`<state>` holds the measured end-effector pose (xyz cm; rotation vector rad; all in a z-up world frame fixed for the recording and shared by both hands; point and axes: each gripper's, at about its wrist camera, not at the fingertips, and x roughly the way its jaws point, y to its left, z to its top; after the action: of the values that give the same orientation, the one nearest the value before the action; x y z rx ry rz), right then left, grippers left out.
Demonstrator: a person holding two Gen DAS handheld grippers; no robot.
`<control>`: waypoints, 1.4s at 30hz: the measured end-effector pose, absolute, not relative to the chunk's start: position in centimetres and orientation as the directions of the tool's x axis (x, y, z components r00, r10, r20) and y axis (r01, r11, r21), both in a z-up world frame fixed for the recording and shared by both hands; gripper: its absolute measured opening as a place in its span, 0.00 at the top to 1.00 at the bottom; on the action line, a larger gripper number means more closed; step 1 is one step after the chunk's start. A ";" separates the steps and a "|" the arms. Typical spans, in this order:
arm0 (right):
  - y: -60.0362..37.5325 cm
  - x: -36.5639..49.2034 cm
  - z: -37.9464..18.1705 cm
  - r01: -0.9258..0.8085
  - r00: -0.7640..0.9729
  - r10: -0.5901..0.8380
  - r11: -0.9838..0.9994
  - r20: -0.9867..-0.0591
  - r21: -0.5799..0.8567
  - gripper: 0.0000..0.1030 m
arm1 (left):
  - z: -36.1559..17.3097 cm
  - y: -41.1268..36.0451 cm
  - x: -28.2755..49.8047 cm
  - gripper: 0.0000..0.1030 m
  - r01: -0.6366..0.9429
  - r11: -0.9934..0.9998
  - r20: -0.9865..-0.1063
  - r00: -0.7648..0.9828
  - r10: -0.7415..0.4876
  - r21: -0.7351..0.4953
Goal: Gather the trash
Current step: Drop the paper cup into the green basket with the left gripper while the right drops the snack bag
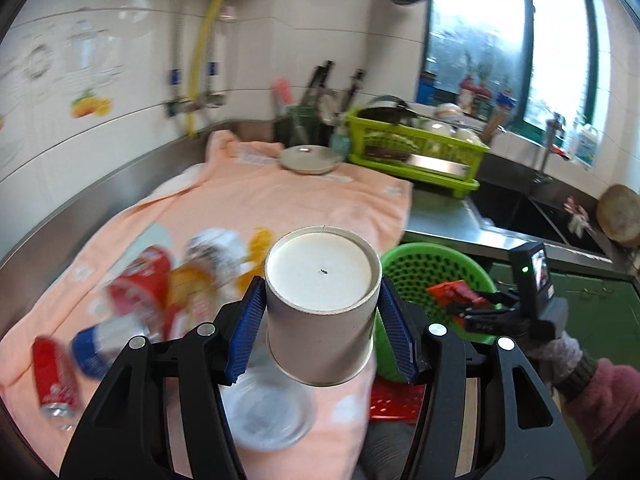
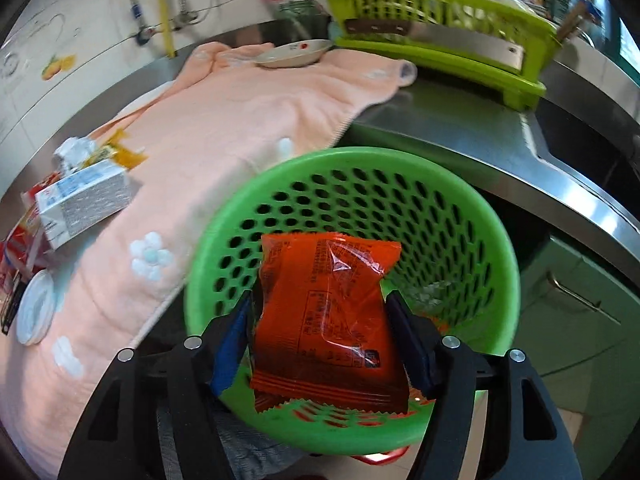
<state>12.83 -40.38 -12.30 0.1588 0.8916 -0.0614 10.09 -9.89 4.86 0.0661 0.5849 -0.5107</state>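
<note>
Clearly, in the left wrist view the left gripper (image 1: pixel 322 320) clamps an upturned paper cup (image 1: pixel 322 304) above the towel's (image 1: pixel 280 200) front edge; a weak squeeze could drop it short of the green basket (image 1: pixel 436 268). In the right wrist view the right gripper (image 2: pixel 320 344) has its jaws parted around an orange snack packet (image 2: pixel 328 320) over the basket (image 2: pixel 508 264), whether the pads still press on it I cannot tell; it could snag.

basket (image 2: pixel 472 184) mouth: open | counter left: litter pile (image 2: pixel 80 196)

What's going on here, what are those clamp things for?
A person is clearing trash off a kitchen counter with two hand-held grippers. The left gripper grips a paper cup upside down. The right gripper holds an orange snack packet over a green basket, its jaws spread.
</note>
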 end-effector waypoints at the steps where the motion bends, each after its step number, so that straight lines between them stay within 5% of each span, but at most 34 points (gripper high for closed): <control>1: -40.8 12.7 -12.4 0.120 0.630 0.017 0.986 -0.777 0.119 0.28 | 4.9 -10.9 10.2 0.45 0.493 0.866 -0.544 0.705 -0.455 -0.086; 20: -46.9 7.4 -9.6 0.157 0.744 0.011 0.969 -0.668 0.191 0.19 | -4.9 -30.5 16.9 0.45 0.664 0.720 -0.725 0.393 -0.566 -0.202; 27: -47.4 6.9 -10.3 0.163 0.751 0.015 0.965 -0.660 0.207 0.18 | -9.2 -33.0 17.9 0.43 0.662 0.719 -0.792 0.315 -0.523 -0.211; 32: -47.5 7.0 -10.8 0.168 0.749 0.025 0.960 -0.662 0.226 0.18 | -10.5 -32.9 18.2 0.33 0.650 0.726 -0.808 0.292 -0.512 -0.226; 42: -46.0 6.0 -9.6 0.147 0.762 0.041 0.961 -0.646 0.235 0.18 | -7.5 -29.2 16.2 0.33 0.631 0.746 -0.762 0.371 -0.531 -0.213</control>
<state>6.05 -45.99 -9.60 0.2806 0.7040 -0.0587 16.24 -29.20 -7.48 0.1218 0.9285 -0.7470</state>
